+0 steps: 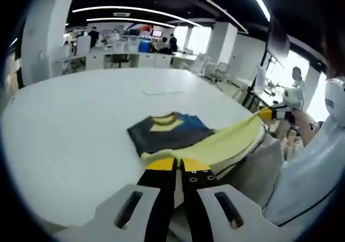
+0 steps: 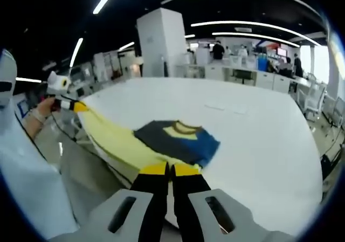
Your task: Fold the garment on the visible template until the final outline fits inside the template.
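A garment with a dark grey body, a blue side and a yellow collar lies on the round white table. Its yellow lower part is pulled out taut along the table's near edge. My left gripper is shut on one end of that yellow edge. It also appears at the left of the right gripper view. My right gripper is shut on the other end, and comes into the left gripper view from the right. Faint marks lie on the table beyond the garment.
A person's light sleeve and body stand close beside the table's edge. Desks, chairs and people fill the office behind. A white pillar rises beyond the table.
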Demonstrator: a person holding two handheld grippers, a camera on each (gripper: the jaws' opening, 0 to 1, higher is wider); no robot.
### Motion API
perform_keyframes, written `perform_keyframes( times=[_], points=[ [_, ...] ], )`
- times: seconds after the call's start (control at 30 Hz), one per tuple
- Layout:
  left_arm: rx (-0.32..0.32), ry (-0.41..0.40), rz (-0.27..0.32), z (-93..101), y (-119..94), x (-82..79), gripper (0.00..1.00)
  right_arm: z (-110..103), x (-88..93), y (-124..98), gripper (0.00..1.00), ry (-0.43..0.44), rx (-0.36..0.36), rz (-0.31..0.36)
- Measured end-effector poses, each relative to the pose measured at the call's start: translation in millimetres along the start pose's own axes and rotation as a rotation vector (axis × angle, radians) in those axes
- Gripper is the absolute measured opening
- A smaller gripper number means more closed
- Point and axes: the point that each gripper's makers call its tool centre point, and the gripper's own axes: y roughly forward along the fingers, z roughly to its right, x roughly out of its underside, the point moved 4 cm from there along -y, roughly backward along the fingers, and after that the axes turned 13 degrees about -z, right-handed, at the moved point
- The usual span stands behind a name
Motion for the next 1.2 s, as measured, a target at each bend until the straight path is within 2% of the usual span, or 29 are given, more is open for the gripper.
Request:
perform_keyframes(
  times=[0.6, 0.7, 0.83, 0.93, 1.2],
  points=[
    [-0.010, 0.073, 0.057, 14.8, -25, -22.3, 0.00, -6, -23.4, -28, 0.02, -0.030, 0.000, 0.076],
    [0.057, 0.060, 0.099, 20.7, -28, -26.8, 0.00, -7, -26.1, -31, 0.02, -0.033, -0.004, 0.082],
    [0.035, 0.070, 0.105, 20.1, -32, -28.2, 0.00, -8, -31.9, -39, 0.02, -0.040, 0.000, 0.103],
    [0.072, 0.069, 0.122, 24.0, -36, -30.0, 0.00, -9, -34.1, -43, 0.02, -0.043, 0.000, 0.109],
    [0.086, 0.085, 0.157, 30.6, -43, -35.7, 0.00, -13, -38.9, -50, 0.02, -0.050, -0.002, 0.128]
  ],
)
